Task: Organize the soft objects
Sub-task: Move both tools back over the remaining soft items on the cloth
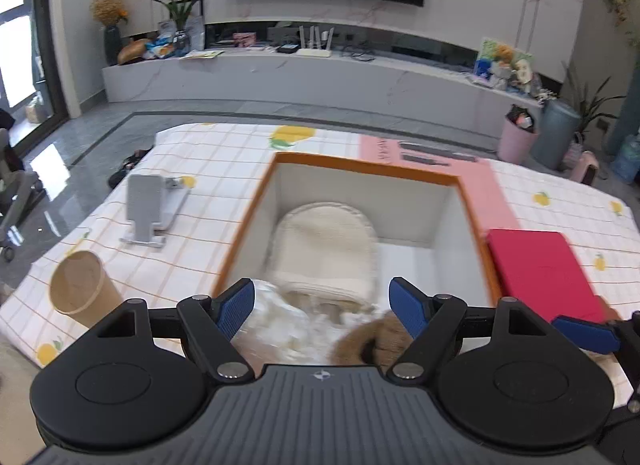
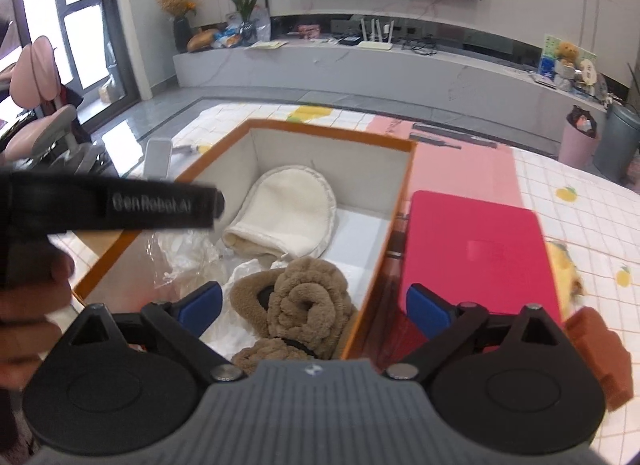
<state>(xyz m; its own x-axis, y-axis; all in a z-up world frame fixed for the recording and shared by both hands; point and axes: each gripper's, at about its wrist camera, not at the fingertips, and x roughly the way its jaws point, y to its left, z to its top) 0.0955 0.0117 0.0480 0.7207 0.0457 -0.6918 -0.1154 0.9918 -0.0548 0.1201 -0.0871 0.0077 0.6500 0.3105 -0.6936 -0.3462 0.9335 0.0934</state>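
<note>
A: Item one, container?

B: Your orange-rimmed box (image 2: 404, 201) with white walls sits open on the checked, lemon-print desk (image 1: 224, 169), straight ahead of both your claws.

A: Contents?

B: A cream knit hat (image 2: 288, 205) lies flat on the box floor toward the far wall. Nearer you, a brown fuzzy item (image 2: 304, 309), rolled on itself with a dark band showing, rests on crumpled clear plastic wrap (image 2: 188, 253) at the near end of the box. Hat and brown item are near each other; whether they touch I cannot tell.

A: Left claw?

B: Your left claw (image 1: 322, 307) is spread wide above the near end of the box, nothing pinched; the wrap and the brown item lie below the gap between its blue pads (image 1: 236, 311).

A: Right claw?

B: Your right claw (image 2: 314, 311) is likewise spread and empty. One pad sits over the box interior, the other beyond the right-hand rim, over the red flat case (image 2: 472, 249) that lies just beside the box.

A: Other desk items?

B: A paper cup (image 1: 80, 285) tipped at the left edge, a grey phone stand (image 1: 146, 205) behind it, and a pink sheet (image 1: 496, 193) behind the red case, carrying dark bars.
</note>
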